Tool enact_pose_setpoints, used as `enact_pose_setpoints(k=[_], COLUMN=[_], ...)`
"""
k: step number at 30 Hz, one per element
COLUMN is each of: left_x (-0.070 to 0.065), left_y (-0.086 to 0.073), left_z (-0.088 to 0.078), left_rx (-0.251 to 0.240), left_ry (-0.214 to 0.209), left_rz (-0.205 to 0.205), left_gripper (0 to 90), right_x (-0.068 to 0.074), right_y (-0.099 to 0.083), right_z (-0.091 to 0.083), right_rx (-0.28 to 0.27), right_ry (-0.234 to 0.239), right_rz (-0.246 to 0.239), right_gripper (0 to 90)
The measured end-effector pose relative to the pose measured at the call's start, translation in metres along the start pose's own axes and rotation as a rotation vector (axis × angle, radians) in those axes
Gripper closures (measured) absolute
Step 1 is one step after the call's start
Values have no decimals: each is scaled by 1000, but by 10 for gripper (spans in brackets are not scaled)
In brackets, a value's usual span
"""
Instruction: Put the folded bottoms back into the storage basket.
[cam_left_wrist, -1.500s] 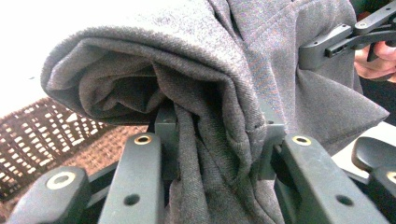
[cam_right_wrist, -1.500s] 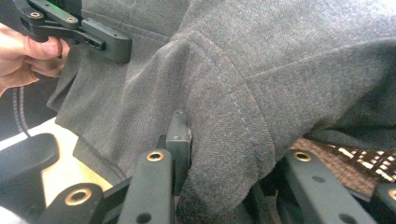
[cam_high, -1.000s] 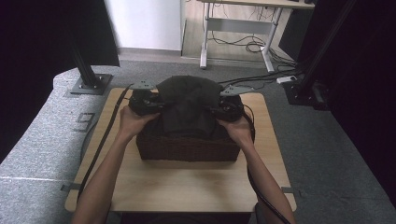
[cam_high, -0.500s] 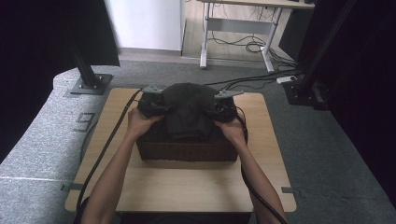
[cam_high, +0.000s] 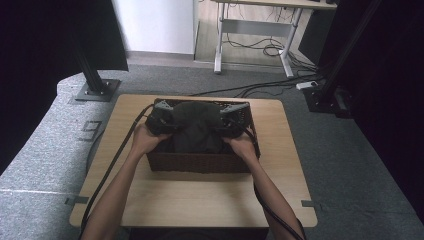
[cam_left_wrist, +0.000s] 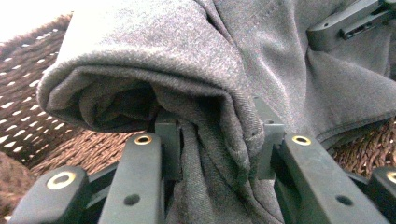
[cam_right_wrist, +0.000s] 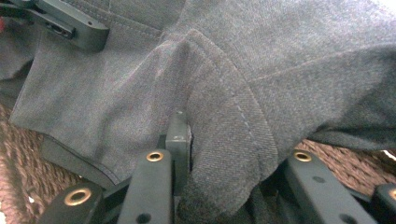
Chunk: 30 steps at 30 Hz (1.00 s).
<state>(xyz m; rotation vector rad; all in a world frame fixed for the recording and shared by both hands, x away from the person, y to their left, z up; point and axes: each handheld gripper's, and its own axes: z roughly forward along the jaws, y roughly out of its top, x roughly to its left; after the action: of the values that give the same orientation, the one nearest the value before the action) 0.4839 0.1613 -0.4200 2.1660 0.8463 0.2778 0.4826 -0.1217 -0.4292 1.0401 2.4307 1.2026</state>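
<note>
I've got the folded grey garment (cam_high: 196, 131) pinched at both ends, left hand-held gripper (cam_high: 162, 119) at nine o'clock, right hand-held gripper (cam_high: 231, 119) at three. That keeps it level over the wicker basket (cam_high: 200, 163) on the worktop (cam_high: 200, 200), so the fold should hold.

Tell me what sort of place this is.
Probably a lab or office corner set up for recording. A small wooden table stands on grey carpet, with black stand bases beside it and a desk frame with loose cables behind. A wicker basket holds a dark garment.
</note>
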Motion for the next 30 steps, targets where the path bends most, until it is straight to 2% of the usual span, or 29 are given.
enact_pose_setpoints(k=[1, 2, 3, 4, 8, 13, 16, 18, 20, 22, 24, 25, 28, 30], left_x=[-3, -3, -8, -8, -17, -15, -14, -13, -11, -8, -4, -2, 0, -1], left_y=[3, 3, 5, 5, 9, 12, 11, 11, 11, 10, 10, 10, 12, 12], left_z=[7, 7, 17, 17, 35, 35, 35, 35, 35, 33, 28, 23, 13, 9], left_rx=[16, 16, 46, 46, 91, 128, 169, 196, 220, 240, 229, 204, 167, 156], left_ry=[-1, -1, -2, -2, 4, 24, 79, 124, 169, 223, 259, 262, 241, 235], left_rz=[4, 4, 12, 12, 23, 12, 28, 33, 25, 23, 21, 3, -17, -7], left_gripper=[634, 634, 634, 634, 634, 619, 591, 531, 502, 475, 411, 394, 354, 319], right_x=[-1, -1, -4, -4, -11, -14, -15, -15, -19, -22, -25, -26, -28, -29], right_y=[0, 0, -2, -2, -8, -7, -4, -2, -2, -3, -4, -3, -1, 0], right_z=[-2, -2, -5, -5, -10, -7, 1, 7, 12, 14, 12, 9, 0, -6], right_rx=[14, 14, 41, 41, 88, 127, 146, 174, 182, 193, 181, 172, 155, 138], right_ry=[-8, -8, -29, -29, -62, -68, -65, -86, -108, -134, -162, -167, -196, -182], right_rz=[4, 4, -3, -3, 14, 31, 44, 39, 72, 86, 92, 91, 85, 82], right_gripper=[654, 654, 654, 654, 652, 639, 609, 557, 475, 393, 345, 333, 299, 287])
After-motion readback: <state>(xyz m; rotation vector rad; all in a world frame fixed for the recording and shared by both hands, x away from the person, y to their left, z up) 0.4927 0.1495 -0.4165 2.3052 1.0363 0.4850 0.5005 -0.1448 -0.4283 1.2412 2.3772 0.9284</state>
